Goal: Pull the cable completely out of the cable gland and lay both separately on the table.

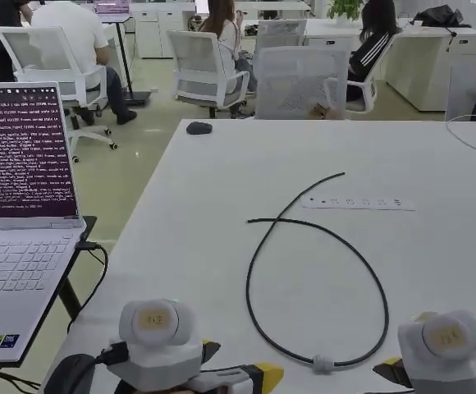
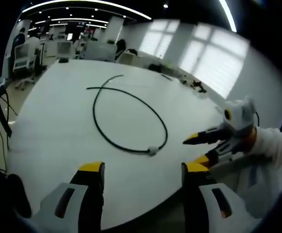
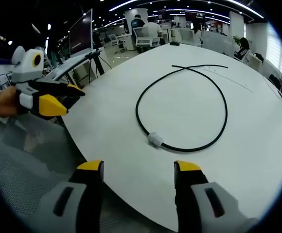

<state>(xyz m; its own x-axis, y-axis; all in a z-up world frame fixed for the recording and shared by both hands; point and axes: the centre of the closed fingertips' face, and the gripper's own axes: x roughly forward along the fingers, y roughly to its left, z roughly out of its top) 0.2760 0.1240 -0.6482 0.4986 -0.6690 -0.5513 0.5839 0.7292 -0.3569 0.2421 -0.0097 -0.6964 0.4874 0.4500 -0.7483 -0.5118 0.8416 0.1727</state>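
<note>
Held low at the near edge of the white table (image 1: 180, 246), one to each side: left gripper (image 2: 138, 170) and right gripper (image 3: 138, 167), both roughly level and aimed across the tabletop. Jaws spread wide on each, with nothing between the yellow tips. Well short of the work, touching neither piece. Ahead of them, flat on the table, a black cable (image 1: 247, 283) curled into one large loop, its two ends crossing at the far side. Threaded on the nearest stretch of that loop, a small pale cable gland (image 1: 322, 362), closer to the right gripper than to the left. Cut off by the bottom edge of the head view: both gripper bodies and most of their jaws. Too small to make out: how the gland grips the cable. Off to the left, partly out of frame, an open laptop (image 1: 16, 205) with unreadable text.
</note>
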